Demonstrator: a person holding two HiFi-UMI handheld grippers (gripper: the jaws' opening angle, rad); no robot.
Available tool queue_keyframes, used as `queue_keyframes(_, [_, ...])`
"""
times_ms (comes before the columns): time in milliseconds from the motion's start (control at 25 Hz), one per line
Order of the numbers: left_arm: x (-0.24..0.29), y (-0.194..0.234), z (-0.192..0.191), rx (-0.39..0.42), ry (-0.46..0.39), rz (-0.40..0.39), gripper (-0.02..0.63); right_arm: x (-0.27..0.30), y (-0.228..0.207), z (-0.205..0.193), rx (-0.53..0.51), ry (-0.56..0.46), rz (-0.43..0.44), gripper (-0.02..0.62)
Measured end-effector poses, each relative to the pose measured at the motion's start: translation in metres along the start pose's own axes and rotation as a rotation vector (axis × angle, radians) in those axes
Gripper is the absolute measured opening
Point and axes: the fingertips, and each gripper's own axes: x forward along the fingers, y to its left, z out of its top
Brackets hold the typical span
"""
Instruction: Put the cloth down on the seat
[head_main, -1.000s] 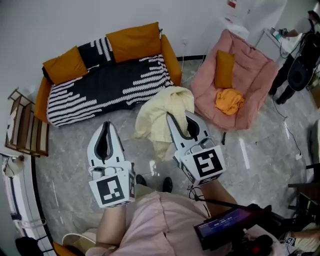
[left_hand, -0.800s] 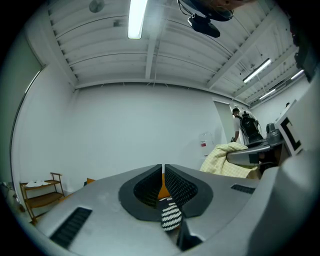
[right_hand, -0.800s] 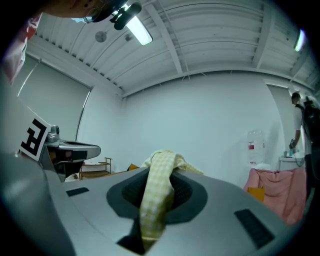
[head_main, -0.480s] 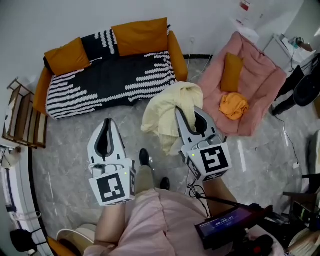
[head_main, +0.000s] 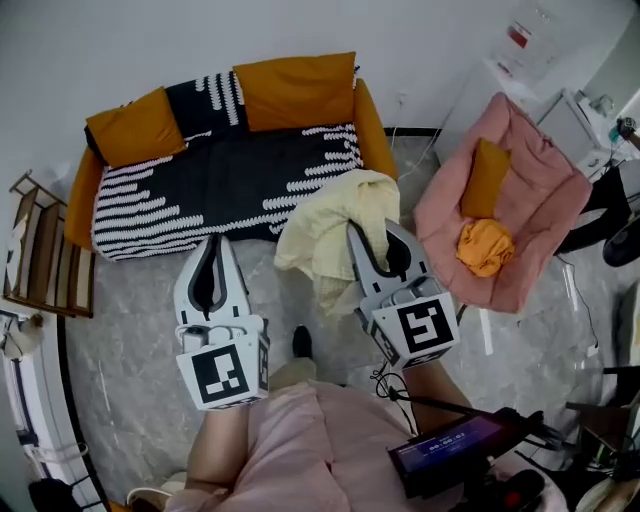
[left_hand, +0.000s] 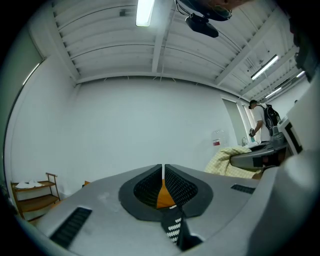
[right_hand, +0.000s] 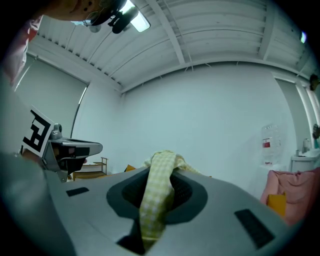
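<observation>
Jaws on my right gripper (head_main: 372, 240) are clamped on the cloth (head_main: 335, 215): a pale yellow checked fold runs up between them and spills over the tips (right_hand: 157, 200). The rest bunches above the gripper and droops on its left side. The cloth is held in the air, over the floor (head_main: 130, 340) just before the right end of the sofa (head_main: 200, 185). From the head view its top overlaps the sofa's front edge. None of it lies on the seat.

Left gripper (head_main: 212, 248): jaws together, only a hairline slit between them, nothing held (left_hand: 163, 169). It is raised before the sofa's middle, left of the cloth and apart from it.

Sofa: orange frame, black cover with white stripes, two orange cushions (head_main: 130, 125) against the back.
Right of the sofa: pink chair (head_main: 545, 180) with an orange pillow (head_main: 487, 178) and a crumpled orange rag (head_main: 485, 245) on it.
Left of the sofa: wooden rack (head_main: 45, 250).
Floor grey, marbled; one dark shoe (head_main: 300, 342) shows between the grippers.
</observation>
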Motion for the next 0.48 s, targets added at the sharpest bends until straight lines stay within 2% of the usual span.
queue_keyframes(280, [0.082,0.047,0.011,0.022,-0.043,-0.019,0.025,0.089,-0.018,0.027,-0.015,-0.053,-0.037,0.060])
queue_keyframes(480, [0.122,0.065,0.007,0.021,-0.055,-0.030,0.025,0.127,-0.031,0.035,-0.022,-0.073,-0.060,0.060])
